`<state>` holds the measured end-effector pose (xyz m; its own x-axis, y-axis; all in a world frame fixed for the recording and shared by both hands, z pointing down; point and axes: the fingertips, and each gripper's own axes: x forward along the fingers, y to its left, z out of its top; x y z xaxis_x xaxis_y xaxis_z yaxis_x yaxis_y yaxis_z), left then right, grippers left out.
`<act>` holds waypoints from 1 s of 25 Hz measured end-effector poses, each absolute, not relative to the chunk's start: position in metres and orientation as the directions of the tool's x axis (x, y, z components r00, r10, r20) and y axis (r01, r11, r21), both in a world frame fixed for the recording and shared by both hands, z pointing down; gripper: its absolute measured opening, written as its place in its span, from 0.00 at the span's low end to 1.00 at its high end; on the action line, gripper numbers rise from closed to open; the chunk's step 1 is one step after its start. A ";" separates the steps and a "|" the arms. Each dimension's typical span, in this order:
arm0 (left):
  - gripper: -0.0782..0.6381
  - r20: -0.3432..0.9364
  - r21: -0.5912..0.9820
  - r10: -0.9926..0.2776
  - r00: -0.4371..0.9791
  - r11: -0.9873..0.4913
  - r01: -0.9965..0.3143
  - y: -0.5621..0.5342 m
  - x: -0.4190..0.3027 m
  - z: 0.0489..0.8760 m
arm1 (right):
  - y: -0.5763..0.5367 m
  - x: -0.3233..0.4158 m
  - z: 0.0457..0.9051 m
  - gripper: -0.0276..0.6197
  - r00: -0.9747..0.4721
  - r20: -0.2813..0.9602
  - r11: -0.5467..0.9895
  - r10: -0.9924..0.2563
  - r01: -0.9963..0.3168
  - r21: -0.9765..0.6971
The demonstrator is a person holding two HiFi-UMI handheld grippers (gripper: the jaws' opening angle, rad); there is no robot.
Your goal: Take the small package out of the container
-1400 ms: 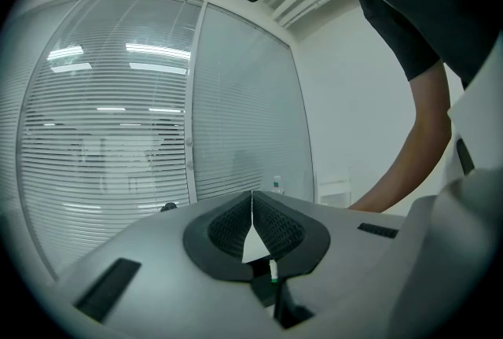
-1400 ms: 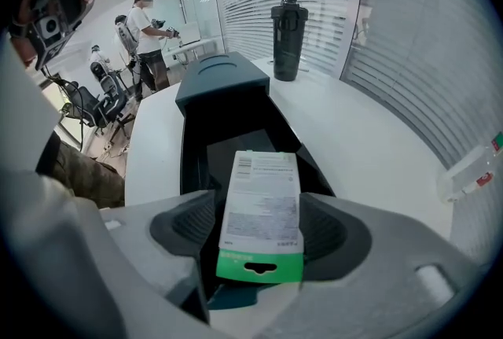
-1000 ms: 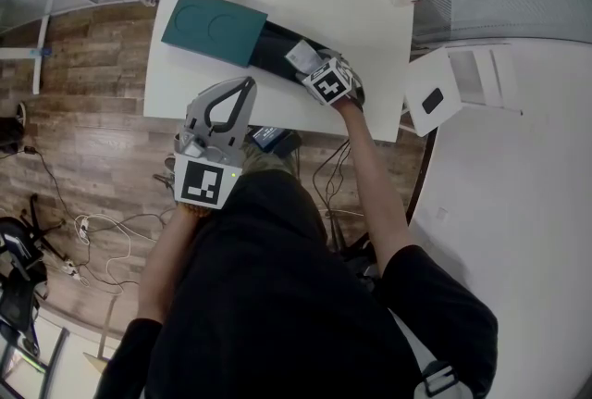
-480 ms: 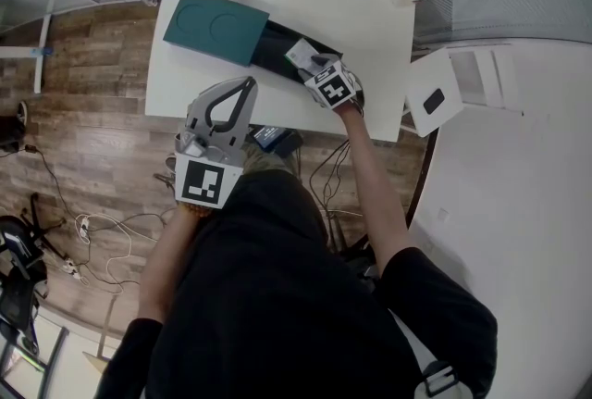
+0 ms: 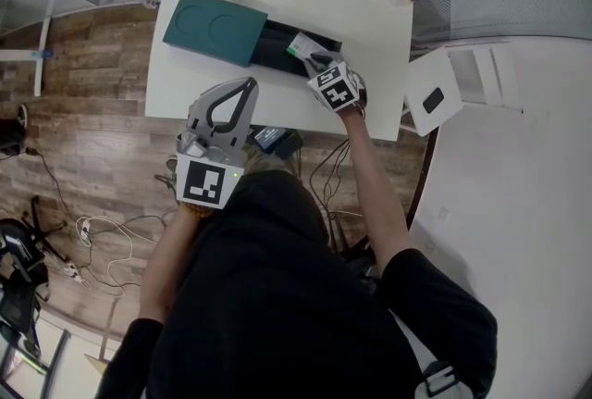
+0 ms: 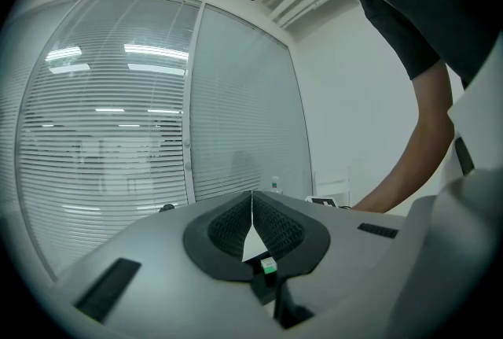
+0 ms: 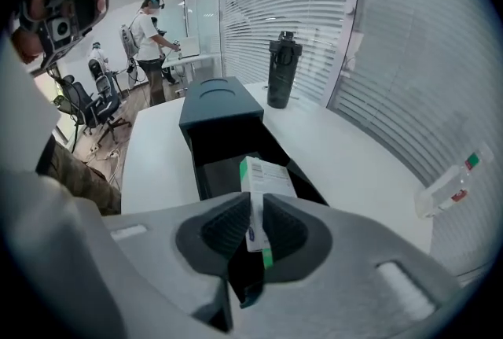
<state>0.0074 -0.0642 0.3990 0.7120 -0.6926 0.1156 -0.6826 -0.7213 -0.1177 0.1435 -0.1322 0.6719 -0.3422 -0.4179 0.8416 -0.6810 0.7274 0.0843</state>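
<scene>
Pose of the two hand-held grippers.
Right gripper (image 5: 313, 62) tilted down, its jaws just closing onto the small package (image 7: 263, 176); left gripper (image 5: 246, 84) level, jaws together.

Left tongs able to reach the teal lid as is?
Probably yes: left tongs, shut and empty, sit at the table's near edge; the teal lid lies ahead with nothing between, and the right tongs hold the package aside.

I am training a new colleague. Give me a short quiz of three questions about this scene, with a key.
1. True or false: the small package lies untouched in the container.
2. Which thing stands beyond the container? A) black flask B) red mug C) laptop
3. What colour is the container's lid?
Key: 1 false, the right tool, whose jaws have just been closing, grips it; 2 A; 3 dark green.
</scene>
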 end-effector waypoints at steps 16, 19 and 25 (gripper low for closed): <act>0.11 0.125 -0.110 -0.702 0.701 -0.712 -0.693 -0.071 0.008 0.400 | -0.182 0.162 0.642 0.08 -0.304 0.807 0.724 -0.506 -0.659 0.205; 0.11 0.120 -0.119 -0.707 0.697 -0.707 -0.697 -0.073 0.007 0.397 | -0.183 0.163 0.651 0.07 -0.300 0.828 0.750 -0.474 -0.631 0.200; 0.11 0.128 -0.119 -0.713 0.689 -0.701 -0.703 -0.078 0.002 0.399 | -0.179 0.159 0.647 0.11 -0.341 0.798 0.741 -0.498 -0.645 0.187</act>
